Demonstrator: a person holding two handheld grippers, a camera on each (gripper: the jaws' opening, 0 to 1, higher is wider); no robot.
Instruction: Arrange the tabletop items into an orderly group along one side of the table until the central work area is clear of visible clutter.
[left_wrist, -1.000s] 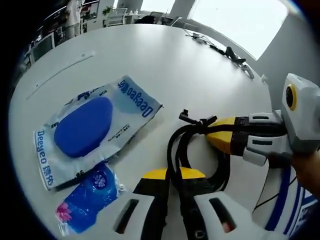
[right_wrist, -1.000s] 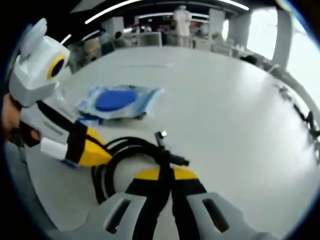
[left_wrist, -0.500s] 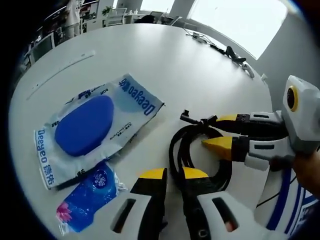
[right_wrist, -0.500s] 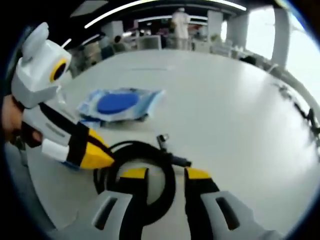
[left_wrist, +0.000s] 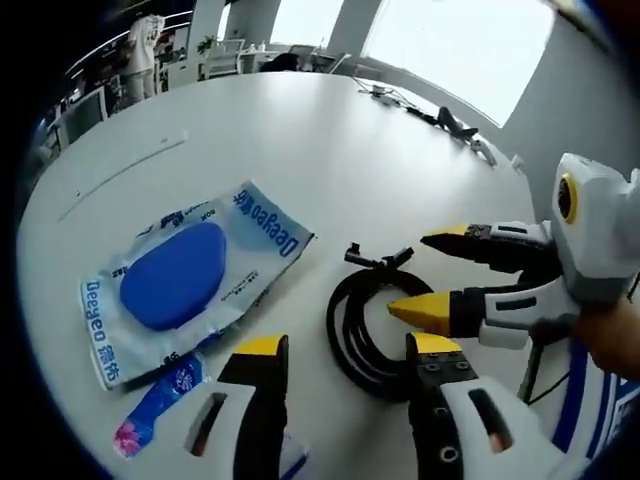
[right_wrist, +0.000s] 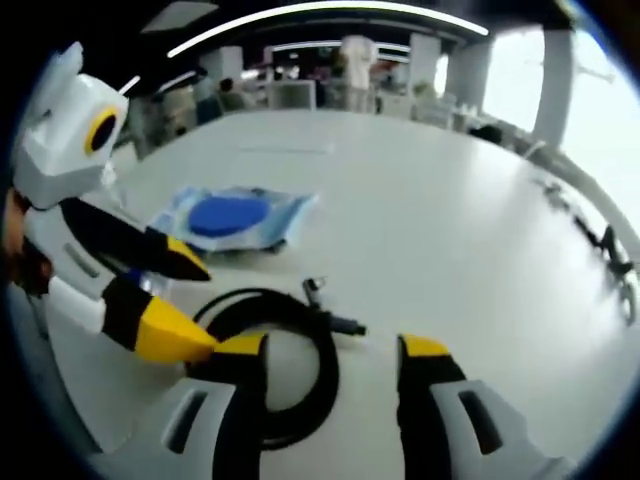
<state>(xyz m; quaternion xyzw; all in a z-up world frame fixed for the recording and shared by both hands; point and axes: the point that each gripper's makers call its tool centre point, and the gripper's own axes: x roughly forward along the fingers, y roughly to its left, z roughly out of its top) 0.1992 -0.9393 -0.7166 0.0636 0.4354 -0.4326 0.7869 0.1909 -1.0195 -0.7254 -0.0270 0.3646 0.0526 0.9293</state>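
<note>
White round counter (left_wrist: 300, 130). Coiled black cable (left_wrist: 365, 325): lies flat near the counter's edge, between both grippers. Wipes pack (left_wrist: 185, 275), blue oval lid: beside the cable. Small blue packet (left_wrist: 150, 415): touching the wipes pack. Left gripper (left_wrist: 340, 350): fingers released, spread over the cable. Right gripper (right_wrist: 330, 350): fingers released, straddling the coil.

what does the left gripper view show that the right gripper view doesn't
Left gripper view alone: the Deegeo lettering on the wipes pack, a small blue packet below it, and the right gripper, open. Right gripper view alone: people standing in the room behind the table, and the left gripper, open. Both: the white table, the wipes pack and the coiled black cable lying free between open jaws.
</note>
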